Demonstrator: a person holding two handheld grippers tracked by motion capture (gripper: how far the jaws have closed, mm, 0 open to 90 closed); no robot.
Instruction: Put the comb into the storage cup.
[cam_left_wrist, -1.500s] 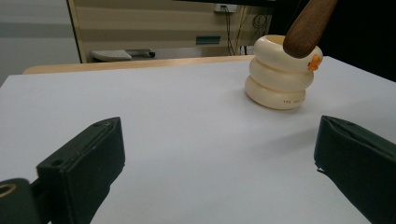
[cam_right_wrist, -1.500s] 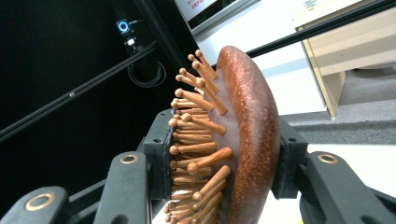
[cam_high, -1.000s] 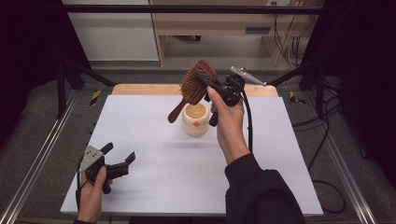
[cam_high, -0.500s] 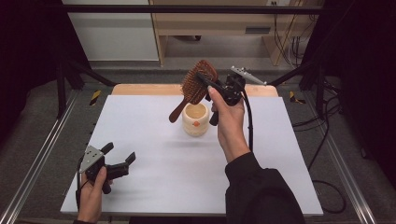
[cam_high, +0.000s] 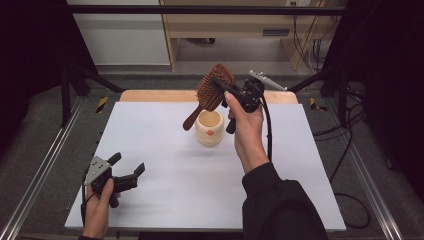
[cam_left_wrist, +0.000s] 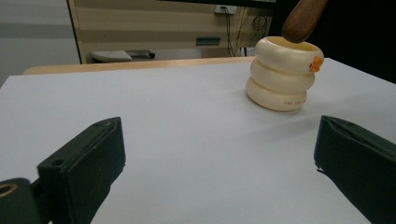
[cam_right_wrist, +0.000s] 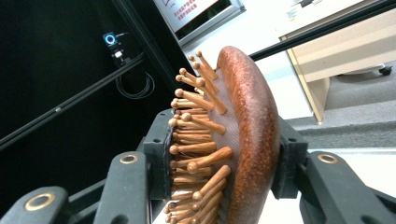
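A brown wooden hairbrush (cam_high: 212, 90) hangs in the air, its head up and its handle slanting down to the left, the handle's tip just over the rim of a cream ribbed cup (cam_high: 209, 128). My right gripper (cam_high: 220, 86) is shut on the brush head; the jaws press on the bristle side and the wooden back (cam_right_wrist: 254, 140). My left gripper (cam_high: 129, 170) rests low at the table's front left, open with nothing between its jaws. The left gripper view has the cup (cam_left_wrist: 284, 74) ahead to the right with the brush handle tip (cam_left_wrist: 303, 18) above it.
The white table top (cam_high: 150, 135) has a wooden strip along its far edge (cam_high: 150, 95). Metal rails (cam_high: 45, 165) run along both sides. A cabinet and cables stand beyond the table.
The brush and right gripper have shifted very slightly; the handle tip stays near the cup's rim. The left gripper has not moved.
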